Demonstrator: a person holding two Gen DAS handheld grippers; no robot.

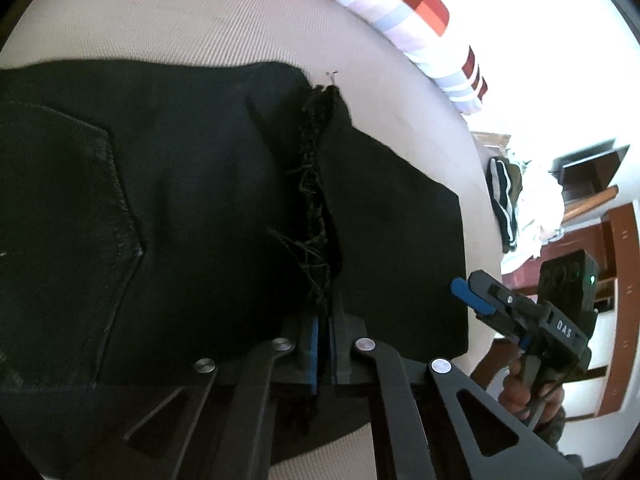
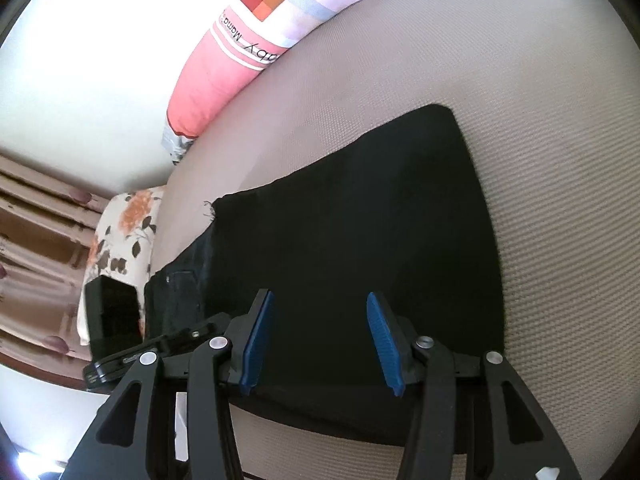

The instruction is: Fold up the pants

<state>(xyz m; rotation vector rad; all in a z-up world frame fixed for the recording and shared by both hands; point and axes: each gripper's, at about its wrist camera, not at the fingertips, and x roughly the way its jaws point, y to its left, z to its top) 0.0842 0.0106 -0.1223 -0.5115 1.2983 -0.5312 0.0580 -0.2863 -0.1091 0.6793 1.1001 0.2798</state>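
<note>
Left gripper (image 1: 324,344), pads clamped together on the frayed hem at the 6 o'clock edge of the black pants (image 1: 180,208) lying on the beige mattress (image 1: 160,20); right gripper (image 2: 320,340) stands apart over the cloth, so a one-sided lift could skew the fold.

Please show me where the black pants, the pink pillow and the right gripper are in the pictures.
black pants (image 1: 200,200): left wrist view, on the flat dark cloth beside the frayed seam.
pink pillow (image 2: 204,80): right wrist view, on its plain pink part.
right gripper (image 2: 320,344): right wrist view, midway between its blue fingertips.
</note>
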